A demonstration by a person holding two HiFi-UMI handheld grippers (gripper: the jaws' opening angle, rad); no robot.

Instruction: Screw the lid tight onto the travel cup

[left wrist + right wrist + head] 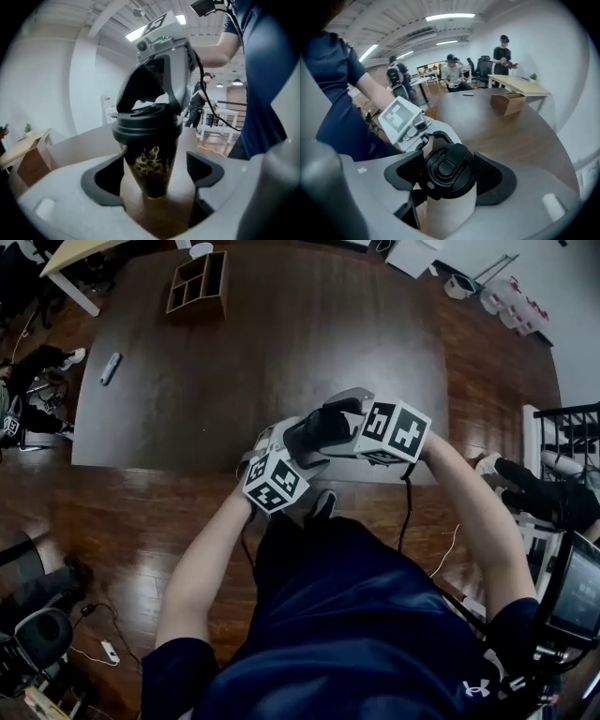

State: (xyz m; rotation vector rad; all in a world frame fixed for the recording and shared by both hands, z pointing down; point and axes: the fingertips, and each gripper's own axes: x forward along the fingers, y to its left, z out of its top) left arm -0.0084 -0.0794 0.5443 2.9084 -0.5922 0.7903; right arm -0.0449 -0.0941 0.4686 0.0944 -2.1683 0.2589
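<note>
The travel cup (151, 161), dark with a gold pattern, stands upright on the brown table (234, 381) near its front edge. Its black lid (447, 171) sits on top. My right gripper (449, 177) comes down from above, and both its pads press on the lid's sides. My left gripper (157, 177) is low at the cup's base, its jaws wide on either side with gaps to the cup wall. In the head view the lid (321, 426) shows dark between the two grippers, the left gripper (279, 444) below-left and the right gripper (345, 420) beside it.
A wooden compartment box (198, 282) stands at the table's far edge, and a small grey object (111, 368) lies at its left end. The table's front edge (169, 465) runs just under the grippers. Several people stand beyond the table's far side (454, 70).
</note>
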